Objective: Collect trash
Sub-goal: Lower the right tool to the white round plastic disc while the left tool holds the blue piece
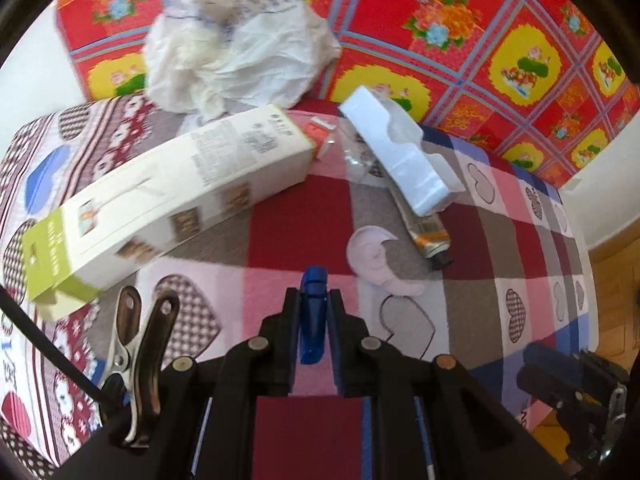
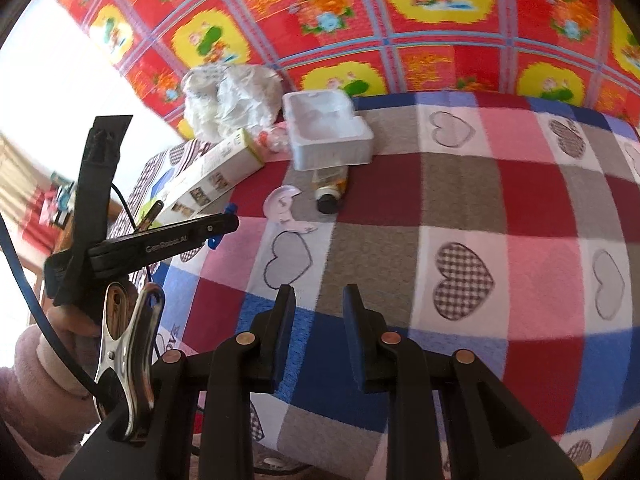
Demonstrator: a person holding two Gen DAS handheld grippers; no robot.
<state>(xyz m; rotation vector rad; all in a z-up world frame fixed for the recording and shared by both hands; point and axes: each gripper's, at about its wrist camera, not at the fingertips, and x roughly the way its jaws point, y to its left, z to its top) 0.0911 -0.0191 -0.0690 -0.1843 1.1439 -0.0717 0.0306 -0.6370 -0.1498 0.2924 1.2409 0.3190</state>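
left gripper (image 1: 313, 300) has its jaws clamped on a small blue plastic piece (image 1: 313, 312), which stands upright between the pads above the checked heart-print blanket (image 1: 500, 240). right gripper (image 2: 319, 300) hangs over the same blanket with jaws slightly apart, nothing between them.

containers: crumpled white plastic bag (image 1: 236, 44) sits at the far edge of the blanket against the red and yellow floral cloth (image 1: 480, 40); its mouth faces the camera, contents look like bunched white film or paper, hard to tell through blur. moulded white foam tray (image 2: 326, 130) lies with its hollow showing in the right wrist view, empty, resting over the top of a squeezed yellow-white tube with black cap (image 2: 330, 194). long white and green cardboard box (image 1: 160, 196) lies closed on its side, one end just below the bag. clear plastic wrapper with red print (image 1: 332, 140) lies between box and tray. pale pink crescent-shaped plastic piece (image 1: 376, 258) lies flat just beside the tube cap.

a pink fuzzy sleeve (image 2: 36, 380) shows behind the left gripper in the right wrist view.
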